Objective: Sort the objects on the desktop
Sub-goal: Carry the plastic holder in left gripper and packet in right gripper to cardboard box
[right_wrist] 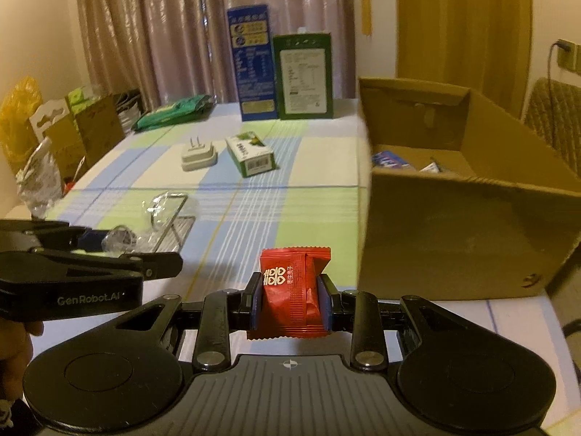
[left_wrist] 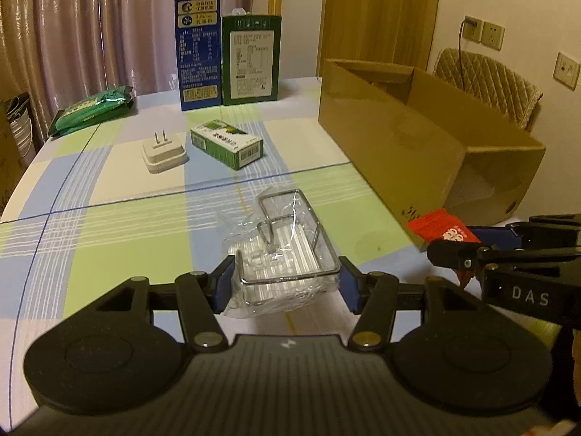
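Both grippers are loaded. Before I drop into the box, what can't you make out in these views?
- Cardboard box contents: right wrist view shows only a corner; near wall hides the rest.
- Box interior, left wrist view: hidden by its side wall.
- Print on red packet, small green box: too small.
- Wire rack: plastic wrap blurs its shape.

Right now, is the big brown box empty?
No. The box is open on top, and a blue packet lies inside.

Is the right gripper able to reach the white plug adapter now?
Probably not: the right gripper is shut on a red snack packet, though the table around the white plug adapter looks free.
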Available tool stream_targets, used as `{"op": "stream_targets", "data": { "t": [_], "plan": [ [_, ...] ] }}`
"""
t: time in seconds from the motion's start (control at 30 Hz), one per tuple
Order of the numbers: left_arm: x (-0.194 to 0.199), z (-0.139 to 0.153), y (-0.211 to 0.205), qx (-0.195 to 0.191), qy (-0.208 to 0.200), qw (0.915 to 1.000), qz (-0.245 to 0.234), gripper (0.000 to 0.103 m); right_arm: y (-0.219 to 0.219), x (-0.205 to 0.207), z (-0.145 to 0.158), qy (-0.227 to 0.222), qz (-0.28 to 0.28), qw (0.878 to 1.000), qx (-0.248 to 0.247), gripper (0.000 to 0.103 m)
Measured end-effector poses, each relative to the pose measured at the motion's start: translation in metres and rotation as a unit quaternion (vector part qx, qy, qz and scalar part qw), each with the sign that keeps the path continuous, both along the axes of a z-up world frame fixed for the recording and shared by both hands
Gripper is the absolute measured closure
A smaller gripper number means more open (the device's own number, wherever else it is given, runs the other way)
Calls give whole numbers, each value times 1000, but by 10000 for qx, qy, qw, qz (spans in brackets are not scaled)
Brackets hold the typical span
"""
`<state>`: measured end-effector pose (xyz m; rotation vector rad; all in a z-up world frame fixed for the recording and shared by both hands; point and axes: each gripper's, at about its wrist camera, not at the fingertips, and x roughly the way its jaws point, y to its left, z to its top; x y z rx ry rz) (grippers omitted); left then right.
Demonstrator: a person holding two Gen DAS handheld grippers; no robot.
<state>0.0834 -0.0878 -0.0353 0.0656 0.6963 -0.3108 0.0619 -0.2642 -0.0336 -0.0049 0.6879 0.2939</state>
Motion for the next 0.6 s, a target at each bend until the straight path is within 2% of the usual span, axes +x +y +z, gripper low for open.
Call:
{"op": "stream_targets", "data": {
  "t": [0.6],
  "plan": [
    [-16,58,-52,-150,-315,9986,-399,50,-47,-18,70,-483,-543,9972,170,75]
  ]
}}
